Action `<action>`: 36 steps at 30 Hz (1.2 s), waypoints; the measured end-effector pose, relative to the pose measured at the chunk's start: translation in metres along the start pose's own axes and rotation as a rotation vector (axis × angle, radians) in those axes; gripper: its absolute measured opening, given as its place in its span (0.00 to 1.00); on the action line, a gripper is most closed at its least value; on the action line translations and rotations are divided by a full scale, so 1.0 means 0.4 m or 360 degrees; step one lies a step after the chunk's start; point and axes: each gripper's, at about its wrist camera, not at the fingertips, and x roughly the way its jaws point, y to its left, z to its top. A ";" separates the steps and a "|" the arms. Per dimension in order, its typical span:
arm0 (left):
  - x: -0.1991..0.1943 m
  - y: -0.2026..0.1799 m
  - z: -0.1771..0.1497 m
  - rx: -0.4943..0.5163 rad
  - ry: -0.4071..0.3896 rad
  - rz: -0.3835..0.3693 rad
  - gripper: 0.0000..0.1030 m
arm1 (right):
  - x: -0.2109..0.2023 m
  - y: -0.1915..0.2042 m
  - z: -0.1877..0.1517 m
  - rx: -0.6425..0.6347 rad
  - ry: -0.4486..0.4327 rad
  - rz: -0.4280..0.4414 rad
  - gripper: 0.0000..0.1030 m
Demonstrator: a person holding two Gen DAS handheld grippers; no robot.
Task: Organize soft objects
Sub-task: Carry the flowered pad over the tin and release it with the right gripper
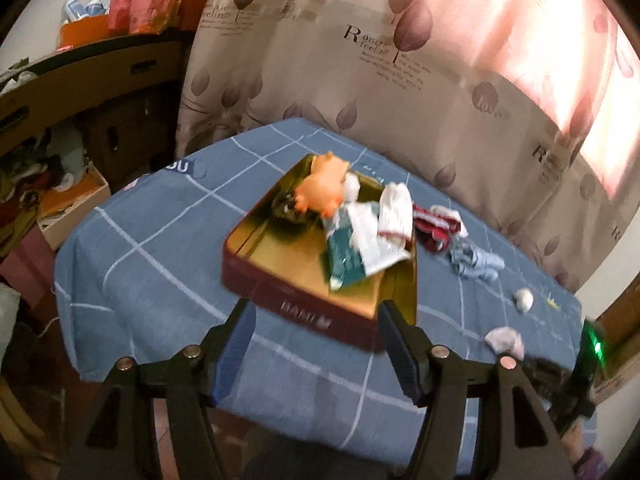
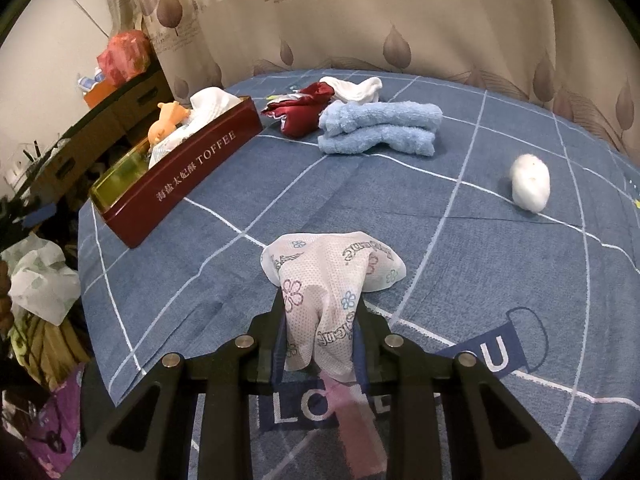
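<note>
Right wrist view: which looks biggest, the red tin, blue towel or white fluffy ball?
1. red tin
2. blue towel
3. white fluffy ball
The tin sits nearer the camera than the towel, so their ranking is unsure.

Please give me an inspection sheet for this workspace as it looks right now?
Surface: blue checked cloth over the table.
Job's things: red tin holding orange toy and packets; blue towel, red cloth, white sock and cotton ball lie loose on the cloth.
Clutter: nothing seen on the table.
Grippers: left gripper open, empty, before the tin; right gripper shut on floral tissue pack.
Cables: nothing seen.
Surroundings: leaf-print curtain behind; crowded shelves to the left.
</note>
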 end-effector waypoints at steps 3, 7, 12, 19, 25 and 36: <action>-0.006 0.000 -0.014 0.0052 0.0000 0.0058 0.63 | -0.020 0.031 0.011 -0.0014 -0.0021 0.0034 0.24; -0.020 0.002 -0.016 0.0081 -0.0067 0.0137 0.63 | -0.064 0.123 0.058 -0.0117 -0.0103 0.0115 0.24; -0.022 -0.006 -0.017 0.0145 -0.0083 0.0225 0.63 | -0.060 0.269 0.164 -0.0267 -0.0156 0.0259 0.24; -0.055 0.022 -0.002 0.0091 -0.0194 0.0264 0.64 | 0.065 0.496 0.268 -0.0447 -0.0066 0.0414 0.24; -0.032 0.037 0.007 0.0074 -0.0129 0.0233 0.65 | 0.191 0.606 0.305 -0.0454 0.0027 0.0422 0.24; -0.013 0.070 0.006 -0.0021 -0.0069 0.0237 0.65 | 0.317 0.651 0.306 -0.0436 0.0196 0.0358 0.27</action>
